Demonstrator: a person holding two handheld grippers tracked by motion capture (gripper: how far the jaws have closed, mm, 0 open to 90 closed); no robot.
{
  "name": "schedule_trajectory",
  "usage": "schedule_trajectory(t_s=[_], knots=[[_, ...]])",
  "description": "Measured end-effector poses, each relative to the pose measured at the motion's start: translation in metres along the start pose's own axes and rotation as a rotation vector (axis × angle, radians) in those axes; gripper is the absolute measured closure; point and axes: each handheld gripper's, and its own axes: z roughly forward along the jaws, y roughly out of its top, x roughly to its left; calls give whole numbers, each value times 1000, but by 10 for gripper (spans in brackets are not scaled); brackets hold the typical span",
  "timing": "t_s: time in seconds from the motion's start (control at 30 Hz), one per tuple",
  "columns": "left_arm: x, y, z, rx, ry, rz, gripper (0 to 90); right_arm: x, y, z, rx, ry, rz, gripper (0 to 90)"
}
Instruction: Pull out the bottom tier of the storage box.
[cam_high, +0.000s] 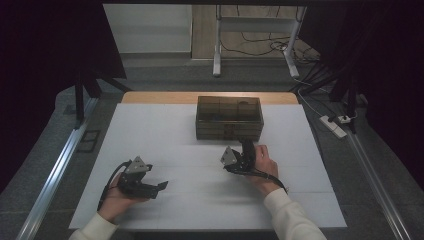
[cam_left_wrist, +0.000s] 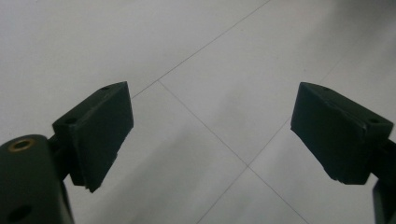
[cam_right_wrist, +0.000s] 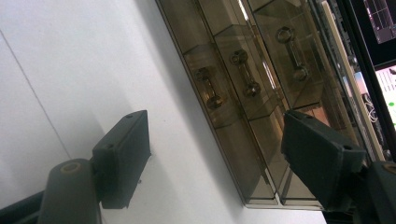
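Right gripper (cam_right_wrist: 215, 163) jaws open; drawer box (cam_right_wrist: 252, 93) just ahead; left gripper (cam_left_wrist: 212, 135) open.

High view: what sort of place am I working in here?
Probably a lab or recording workstation, not a home. A table covered in white board holds a smoked-plastic drawer box. Black curtains hang on both sides, and behind are a wheeled metal stand and loose cables with a power strip.

box (cam_high: 229, 118) on table (cam_high: 165, 130), far-ctr | R gripper (cam_high: 246, 146) just before it, prob. apart
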Motion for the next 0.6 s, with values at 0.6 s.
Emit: schedule_trajectory(t_s=[0.6], knots=[[0, 0, 1, 3, -1, 2, 124, -2, 1, 8, -1, 3, -10, 245]])
